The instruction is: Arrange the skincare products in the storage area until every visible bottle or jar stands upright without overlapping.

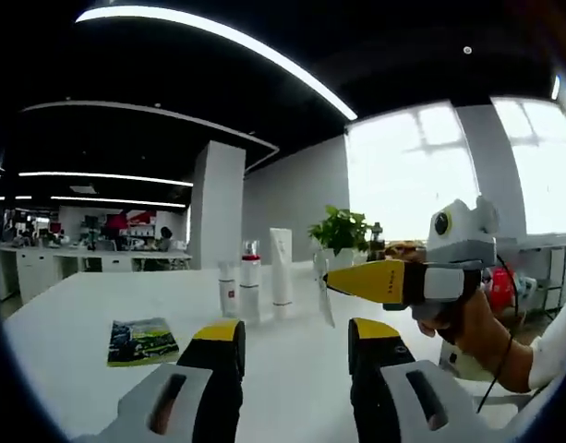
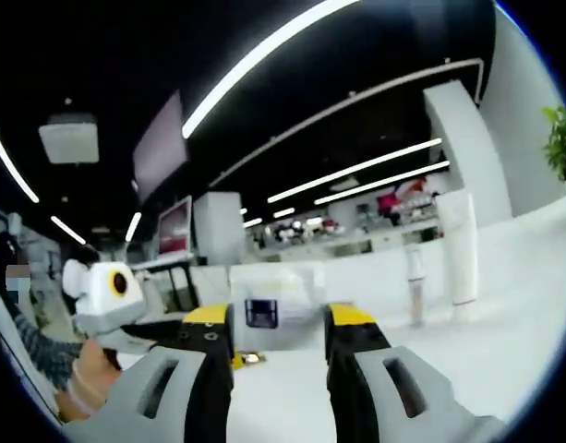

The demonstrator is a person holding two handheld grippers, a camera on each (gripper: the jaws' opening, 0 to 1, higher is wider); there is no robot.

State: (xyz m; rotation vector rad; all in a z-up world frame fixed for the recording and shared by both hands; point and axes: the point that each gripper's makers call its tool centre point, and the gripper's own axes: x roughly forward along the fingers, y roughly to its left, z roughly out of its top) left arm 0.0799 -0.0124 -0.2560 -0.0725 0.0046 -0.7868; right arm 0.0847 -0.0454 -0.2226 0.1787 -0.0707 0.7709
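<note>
Looks mostly done: mid-frame in the left gripper view, the tall white tube [image 1: 281, 266], the red-capped bottle [image 1: 250, 280] and a small white bottle [image 1: 227, 288] all stand upright side by side on the white tabletop [image 1: 70, 318], none overlapping. The left gripper [image 1: 295, 343] hangs at bottom center, fingers spread, holding nothing. The right gripper [image 2: 278, 330] is also parted and empty; from the right of the left view its yellow fingers [image 1: 375, 280] look pressed together, so final checks remain, if anything.

Open office with dark ceiling, long light strips [image 1: 218, 37], white pillar [image 1: 218, 203], bright windows [image 1: 412, 166], potted plant [image 1: 340, 231].
</note>
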